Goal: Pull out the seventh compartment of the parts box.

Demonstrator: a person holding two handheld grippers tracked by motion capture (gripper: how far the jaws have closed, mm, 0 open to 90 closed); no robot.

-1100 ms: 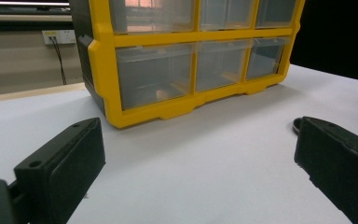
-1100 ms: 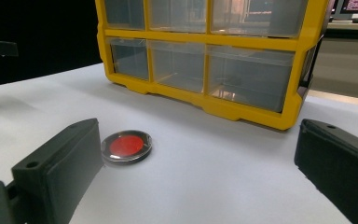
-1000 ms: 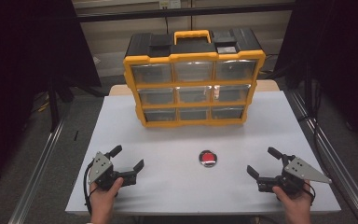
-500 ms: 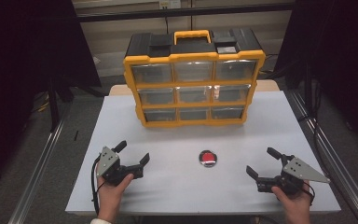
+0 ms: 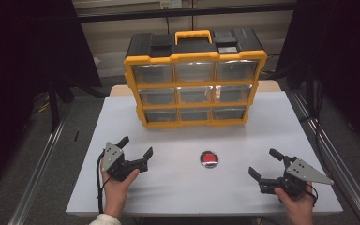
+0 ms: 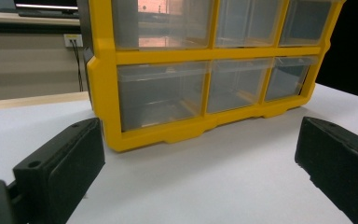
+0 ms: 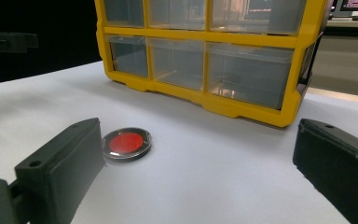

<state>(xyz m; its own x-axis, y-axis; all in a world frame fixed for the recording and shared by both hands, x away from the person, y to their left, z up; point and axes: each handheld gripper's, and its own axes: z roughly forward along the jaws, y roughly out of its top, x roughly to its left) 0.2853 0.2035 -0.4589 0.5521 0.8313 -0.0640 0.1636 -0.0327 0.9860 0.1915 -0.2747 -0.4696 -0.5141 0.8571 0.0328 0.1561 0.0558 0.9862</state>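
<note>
Left gripper (image 5: pixel 135 147): jaws wide apart, nothing between them, held low by the left hand (image 5: pixel 117 185).
Right gripper (image 5: pixel 266 163): jaws wide apart, nothing between them, held low by the right hand (image 5: pixel 296 205).

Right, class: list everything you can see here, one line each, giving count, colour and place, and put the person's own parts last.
Organiser: one, yellow frame, black top, nine clear drawers, far middle of the table.
Disc: one, red centre, dark rim, flat on the table in front of the organiser, between the grippers.
Table: one, white, under everything.
Left gripper: one, black, grey plate, jaws open, near left, above the table.
Right gripper: one, black, grey plate, jaws open, near right.
Left hand: one, holding the left gripper.
Right hand: one, holding the right gripper.
</note>
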